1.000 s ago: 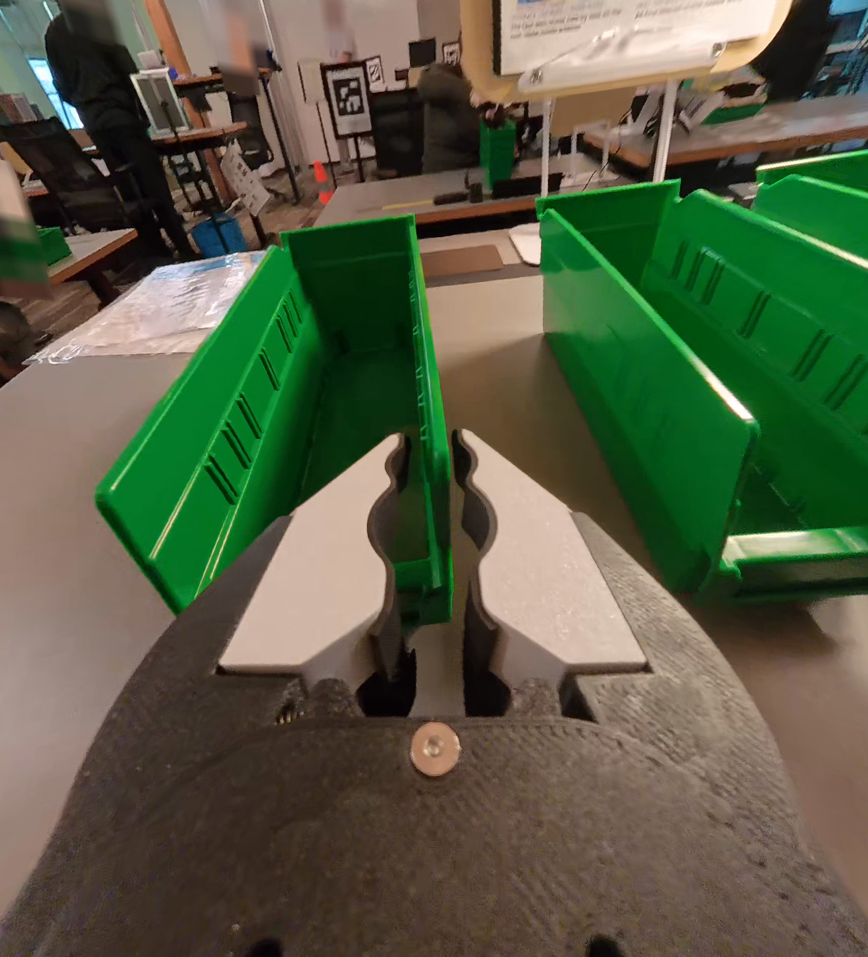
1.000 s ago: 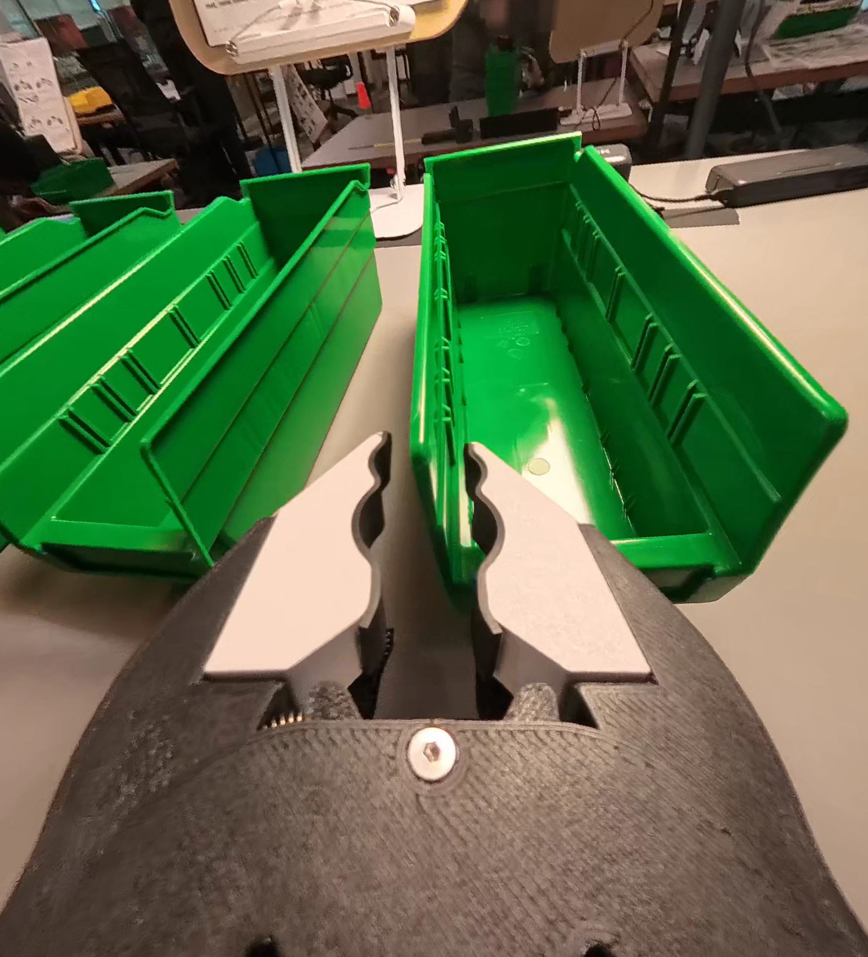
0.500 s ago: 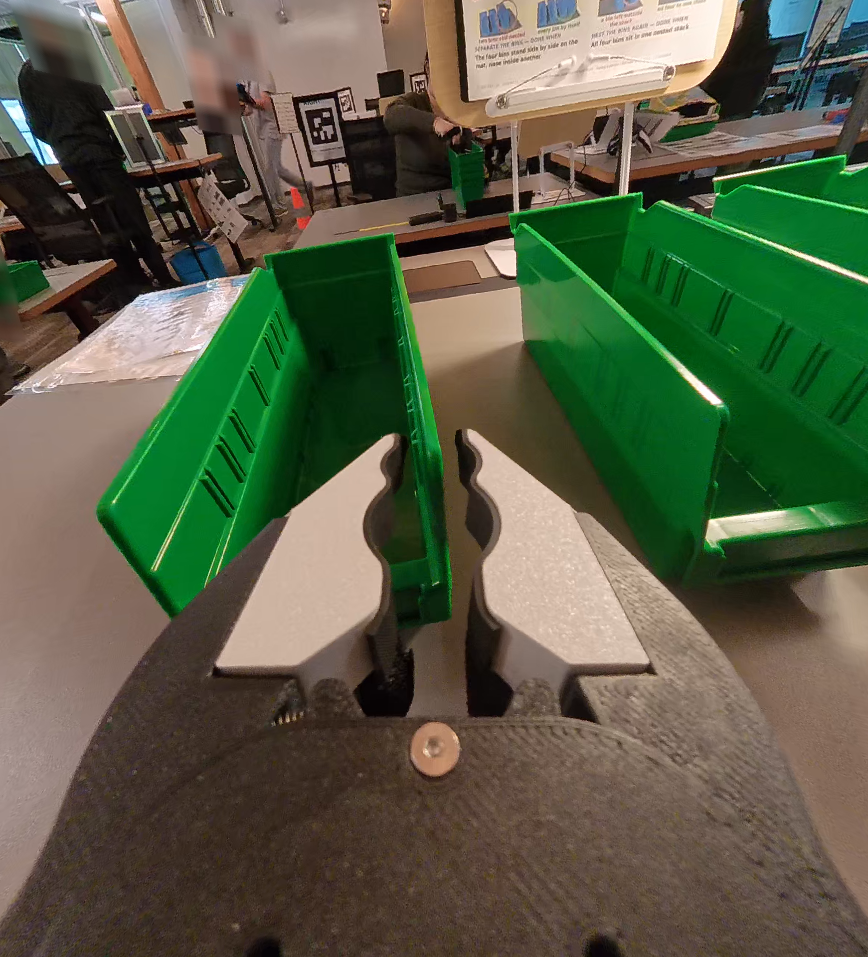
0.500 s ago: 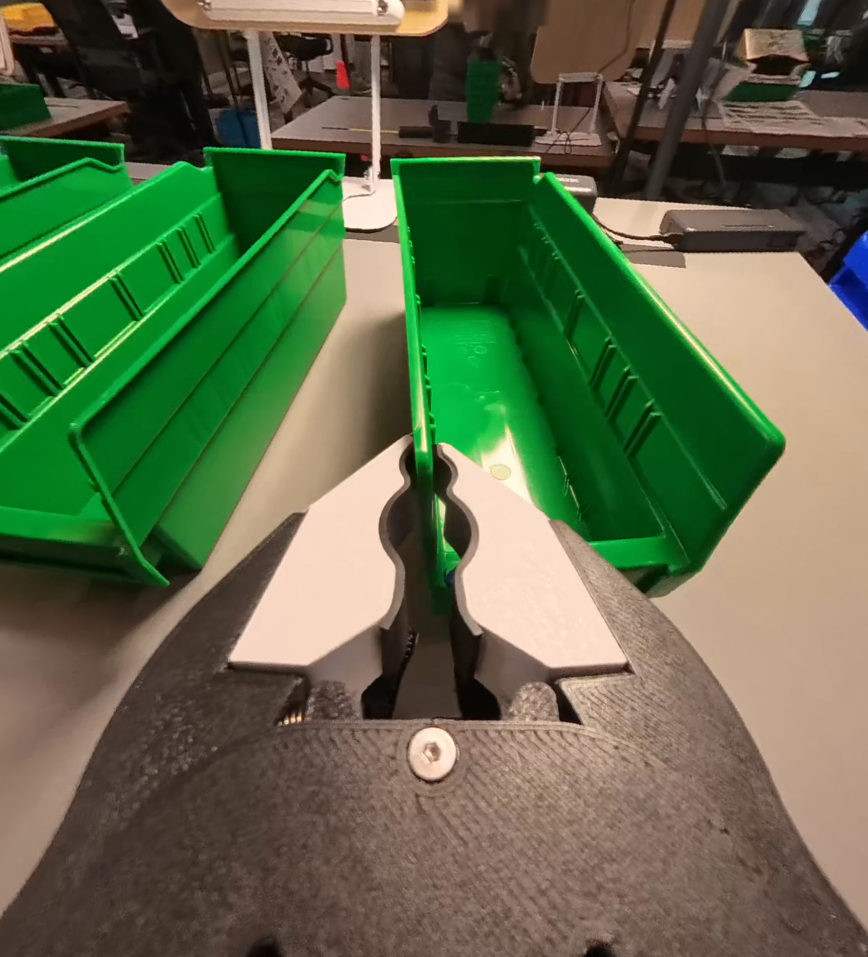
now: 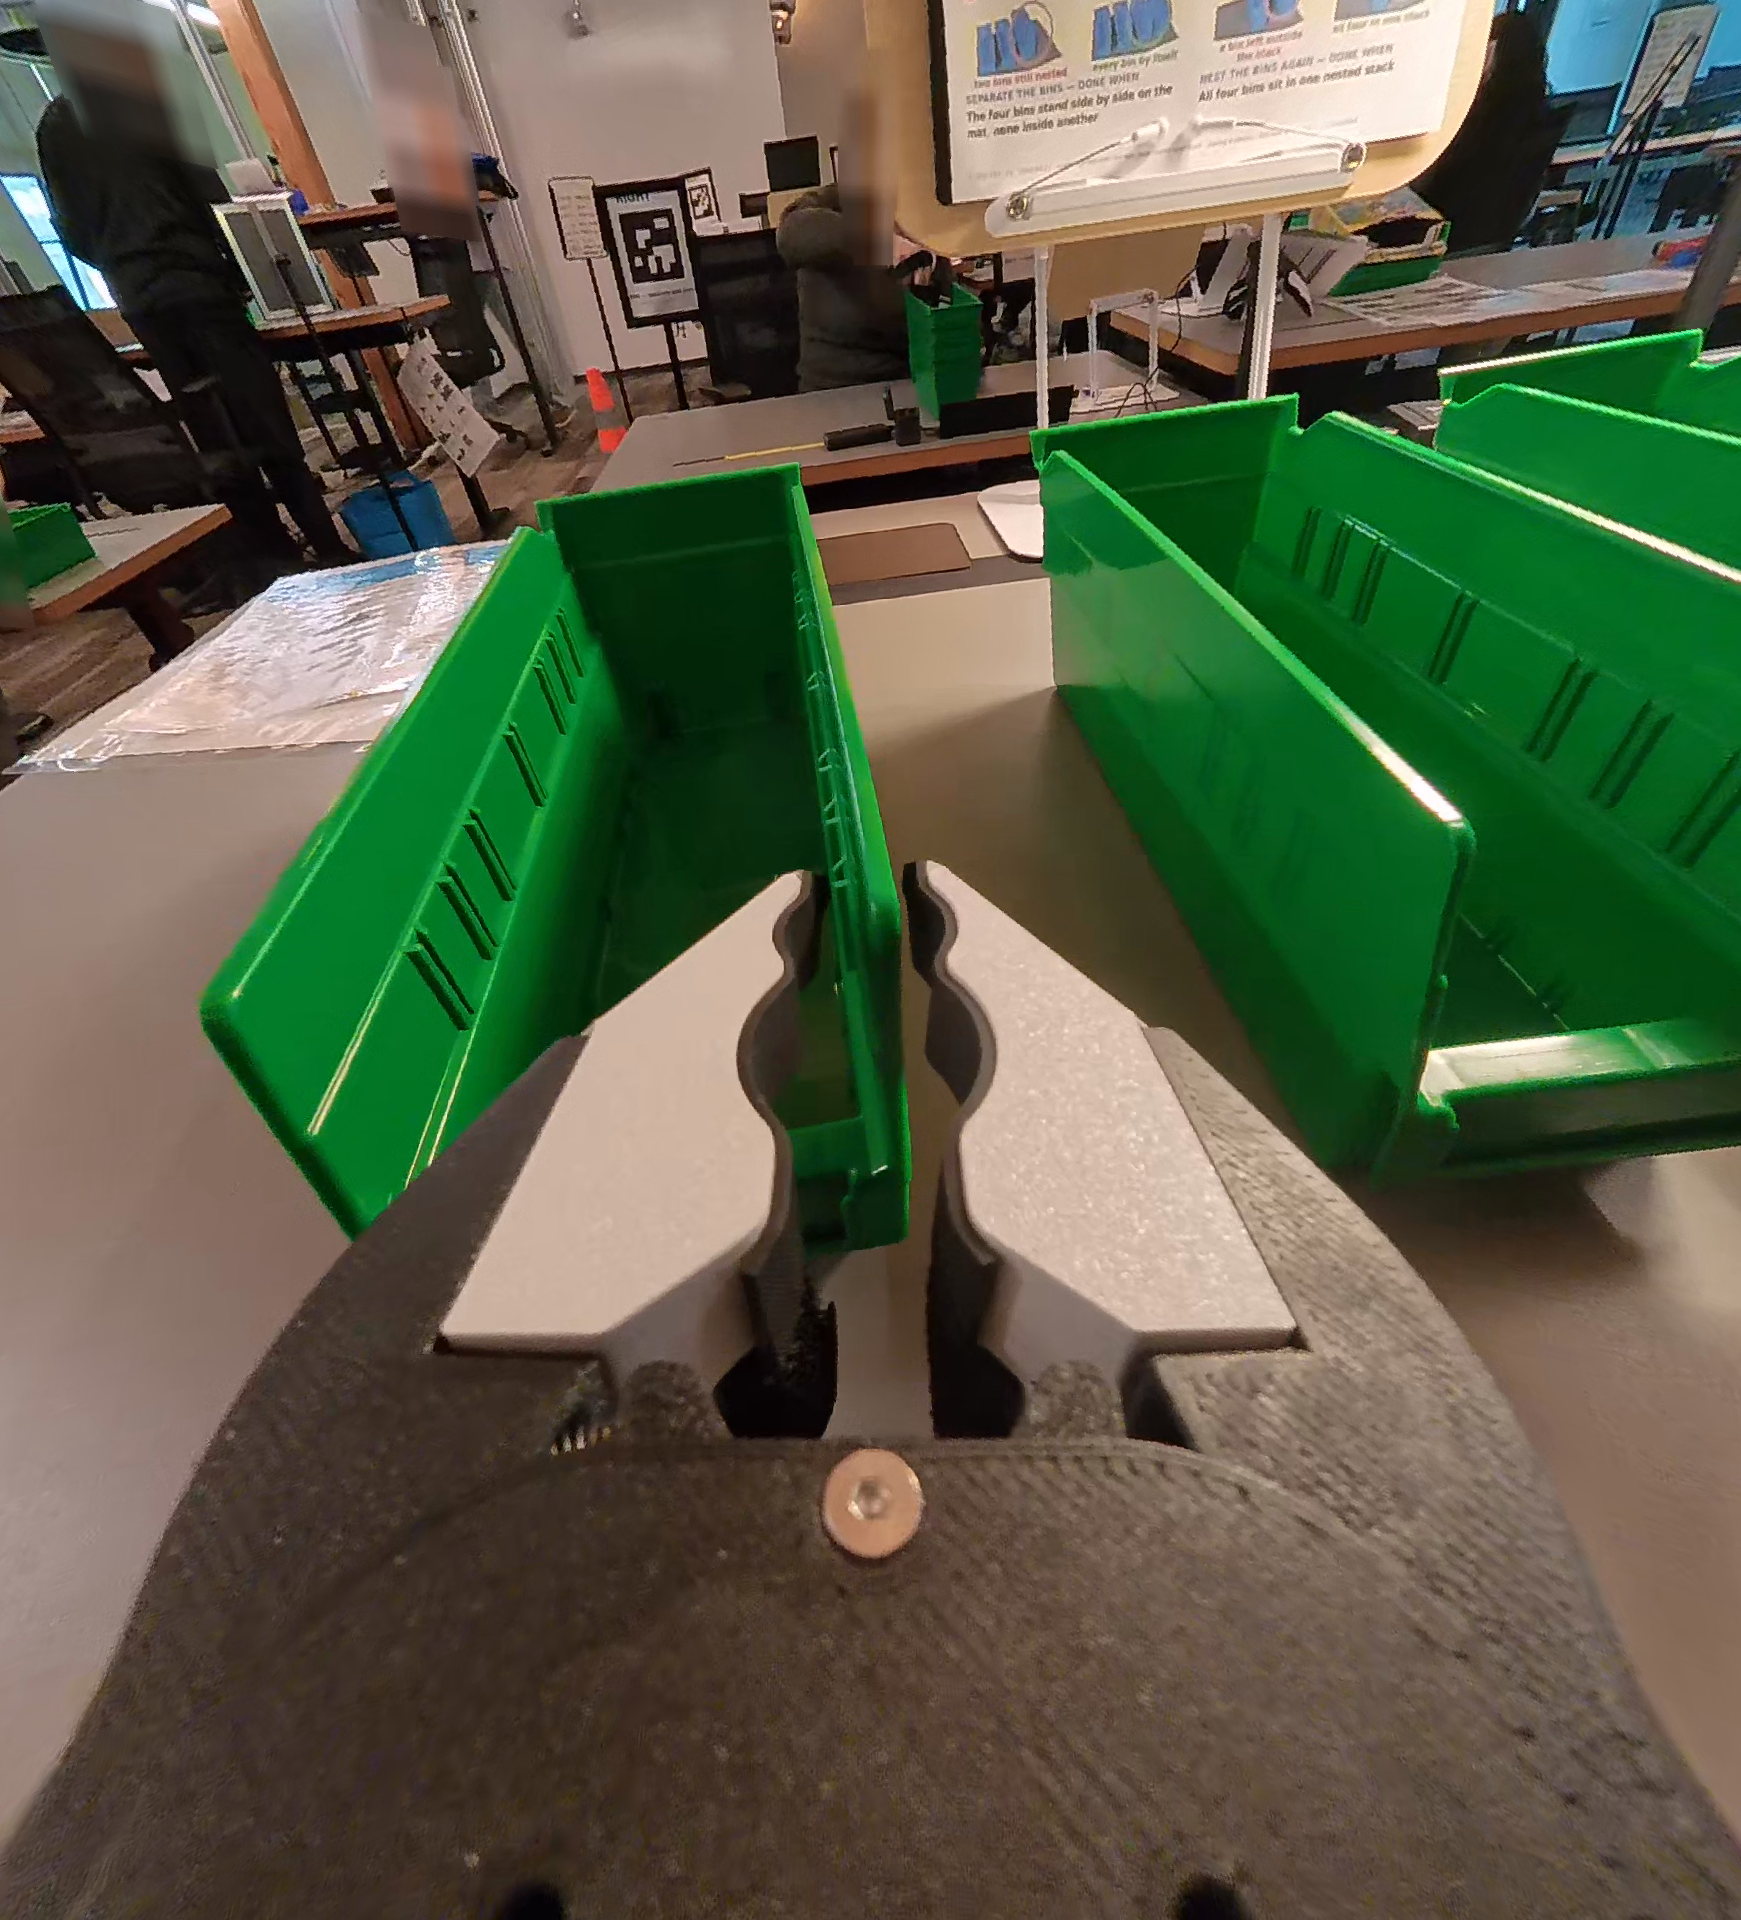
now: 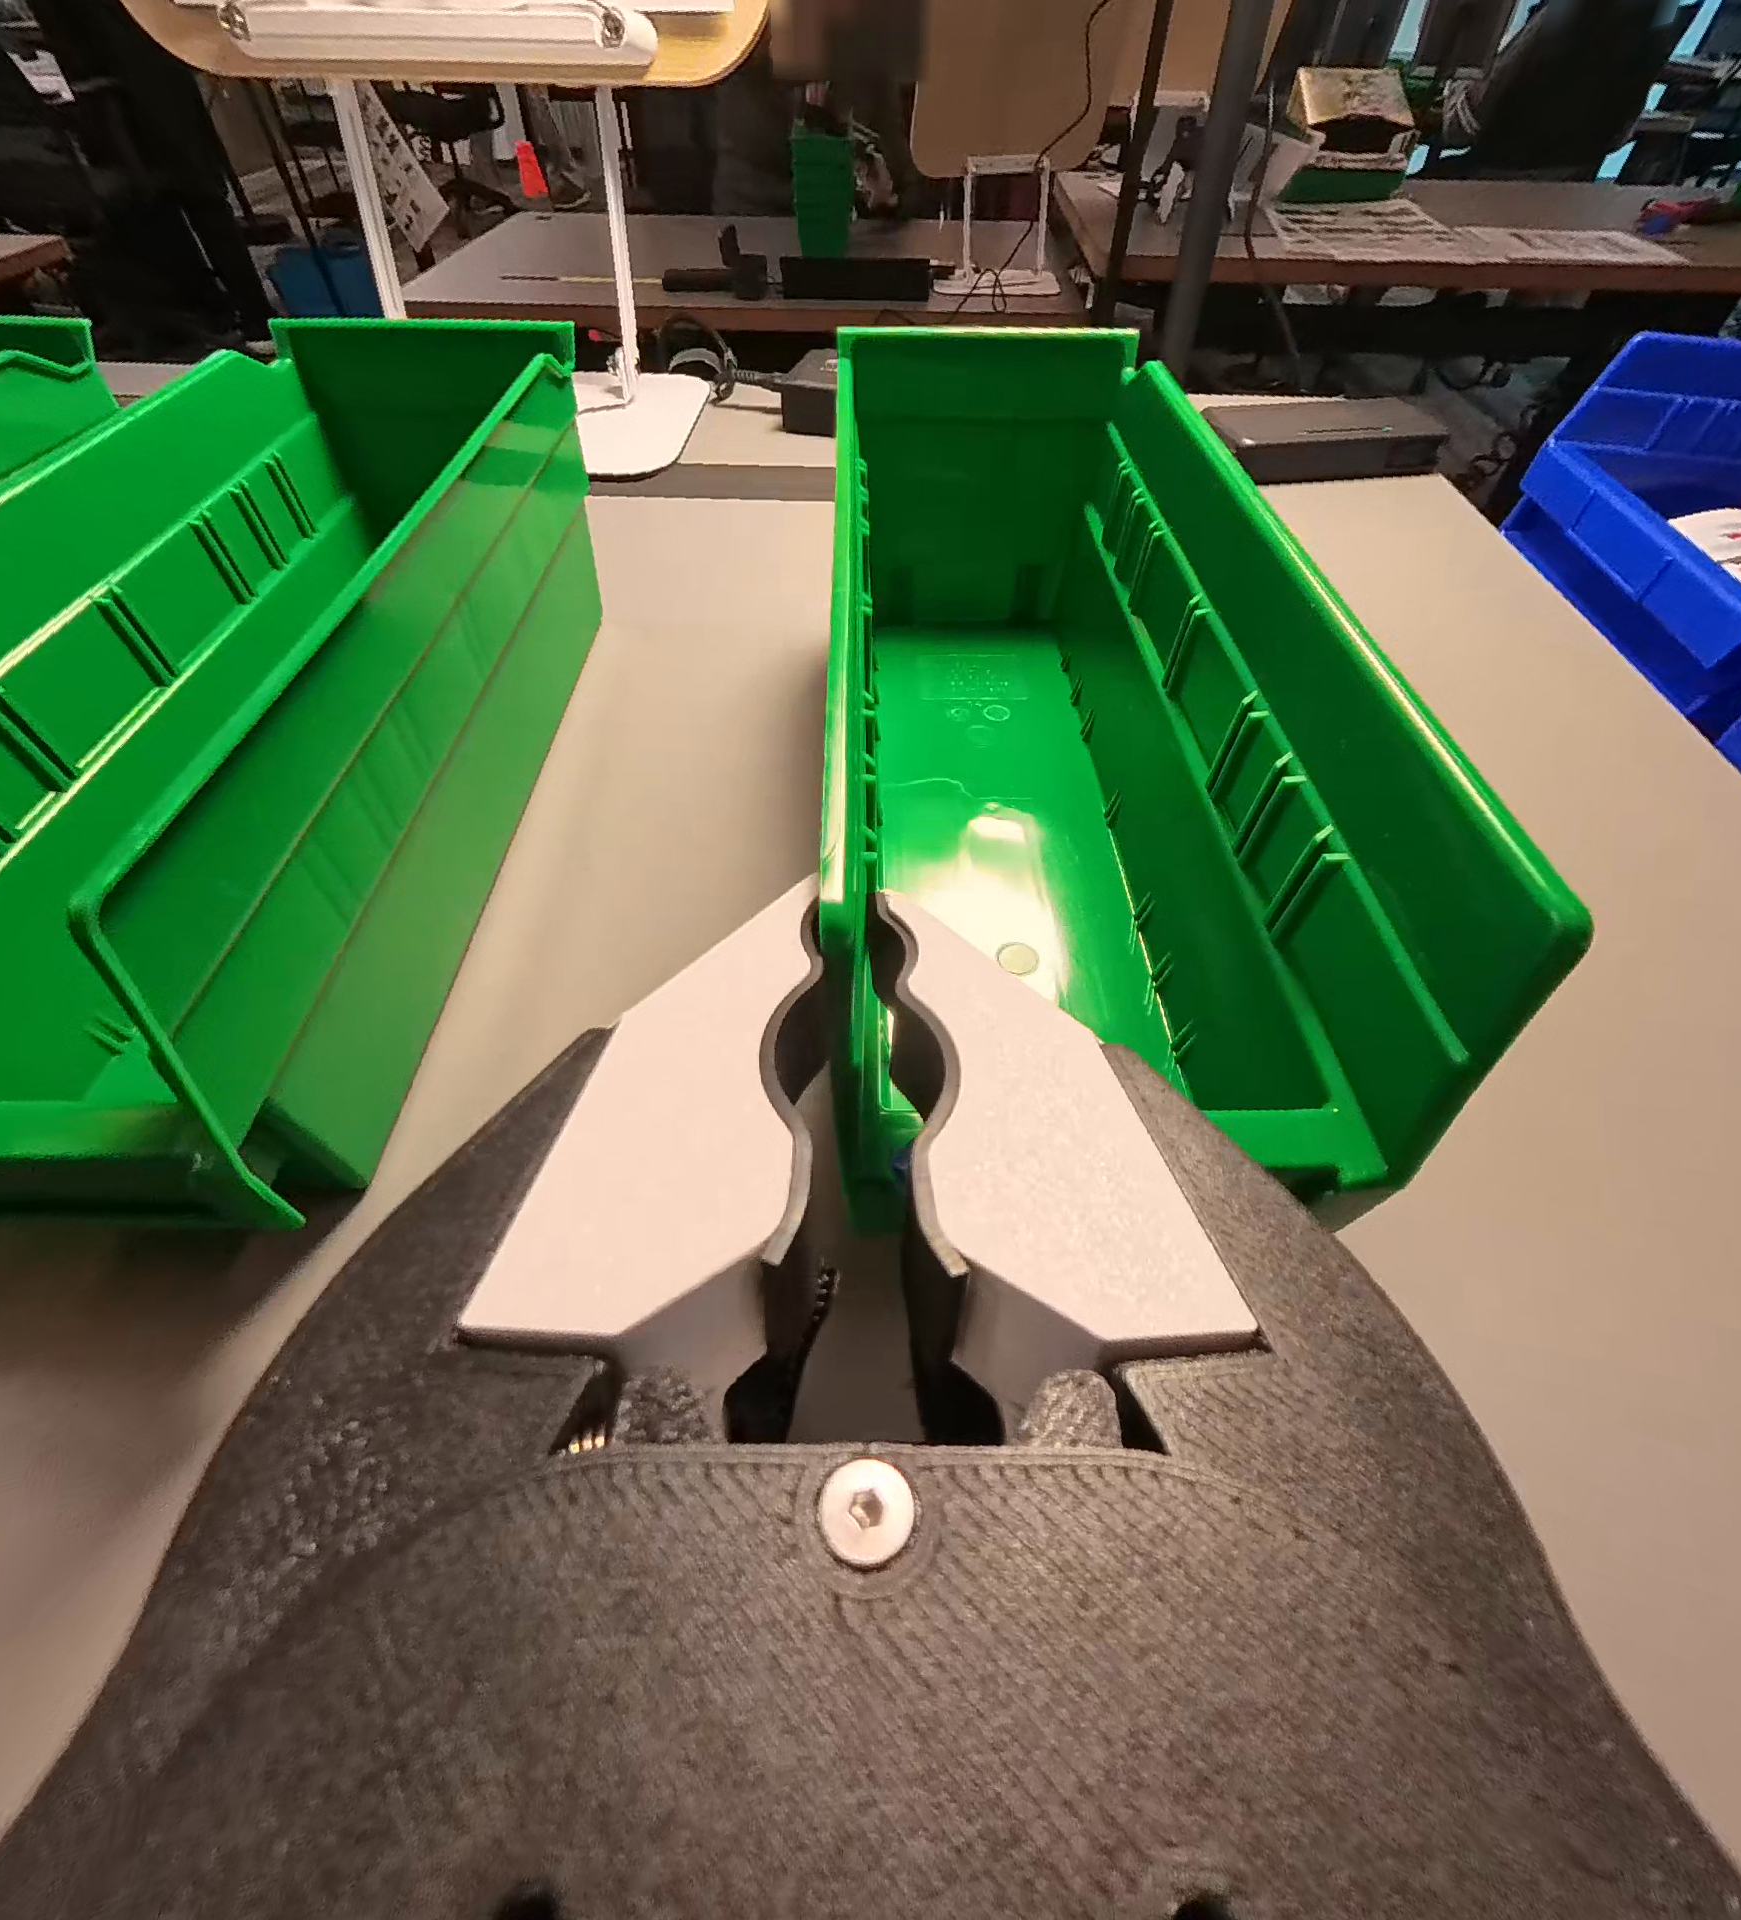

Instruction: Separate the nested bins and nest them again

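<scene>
since the earlier frames, the right tongs (image 6: 847, 914) have been closed onto the left wall of the rightmost green bin (image 6: 1219, 790), which had only been straddled with a gap. the left tongs (image 5: 858, 883) are kept narrow around the right wall of the leftmost green bin (image 5: 492, 873), the outer finger (image 5: 1074, 1122) seemingly just clear of it. both bins are stood on the grey bench (image 5: 97, 1091). between them, further green bins (image 6: 253, 727) are seen lying side by side. blue bins (image 6: 1676, 540) are seen at the far right.
</scene>
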